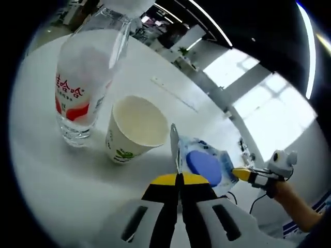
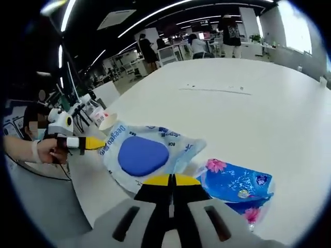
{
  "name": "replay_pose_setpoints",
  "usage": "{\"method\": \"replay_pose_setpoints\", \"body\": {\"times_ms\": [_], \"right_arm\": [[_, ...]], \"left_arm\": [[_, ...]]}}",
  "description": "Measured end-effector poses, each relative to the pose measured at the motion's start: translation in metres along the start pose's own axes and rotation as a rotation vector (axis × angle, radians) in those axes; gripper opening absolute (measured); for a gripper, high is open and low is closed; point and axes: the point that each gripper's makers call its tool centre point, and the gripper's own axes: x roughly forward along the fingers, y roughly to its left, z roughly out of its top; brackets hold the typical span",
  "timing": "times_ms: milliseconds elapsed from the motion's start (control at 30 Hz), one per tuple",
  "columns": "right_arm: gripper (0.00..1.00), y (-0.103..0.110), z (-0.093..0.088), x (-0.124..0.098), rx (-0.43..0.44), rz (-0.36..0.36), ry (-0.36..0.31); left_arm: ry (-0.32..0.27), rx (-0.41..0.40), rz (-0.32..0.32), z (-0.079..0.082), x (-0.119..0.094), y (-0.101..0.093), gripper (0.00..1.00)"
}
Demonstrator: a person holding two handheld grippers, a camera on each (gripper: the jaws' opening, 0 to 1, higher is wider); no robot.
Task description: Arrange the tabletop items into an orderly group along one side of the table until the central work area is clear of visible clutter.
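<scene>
In the left gripper view, the left gripper (image 1: pixel 179 178) is seen with its jaws pressed together on the edge of a wet-wipe pack (image 1: pixel 204 164), a pale blue pouch with a dark blue oval label, held up over the white table (image 1: pixel 67 181). Just left of the pack a paper cup (image 1: pixel 132 129) is standing upright and open-mouthed, with green print near its base. Beside the cup, further left, a clear water bottle (image 1: pixel 85 77) with a red and white label is standing upright on the table. At the right, the right gripper (image 1: pixel 243 174) is reaching in with its yellow tips at the pack's far edge, a hand (image 1: pixel 289 194) behind it.

In the right gripper view, the right gripper (image 2: pixel 173 180) is seen with jaws closed tight on the near edge of the wet-wipe pack (image 2: pixel 142 155), which is lifted above the table (image 2: pixel 248 113). The left gripper (image 2: pixel 97 143) is clamped on the opposite edge, held by a hand (image 2: pixel 46 151). Just right of the jaws, 1 blue tissue pack (image 2: pixel 235 186) with pink flowers is lying flat on the table. People are standing at desks far behind.
</scene>
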Motion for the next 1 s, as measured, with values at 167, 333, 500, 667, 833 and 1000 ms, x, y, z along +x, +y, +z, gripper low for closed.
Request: {"method": "replay_pose_setpoints", "body": {"times_ms": [167,333,500,667,833,1000], "right_arm": [[0.00,-0.003,-0.007,0.006,0.004,-0.012,0.005],[0.00,0.004,-0.014,0.008,-0.017,-0.024,0.017],[0.00,0.001,-0.015,0.016,-0.046,-0.037,0.031],[0.00,-0.001,-0.016,0.020,-0.057,-0.050,0.035],[0.00,0.002,-0.020,0.023,-0.076,-0.057,0.048],[0.00,0.003,-0.021,0.024,-0.074,-0.063,0.049]], "left_arm": [[0.003,0.003,0.006,-0.002,0.004,0.006,0.00],[0.006,0.001,0.014,-0.009,0.006,0.010,0.00],[0.004,-0.014,0.026,-0.011,0.007,0.017,0.00],[0.008,-0.010,0.039,-0.012,0.009,0.023,0.00],[0.010,-0.012,0.041,-0.011,0.011,0.027,0.00],[0.011,-0.016,0.045,-0.011,0.014,0.032,0.00]]}}
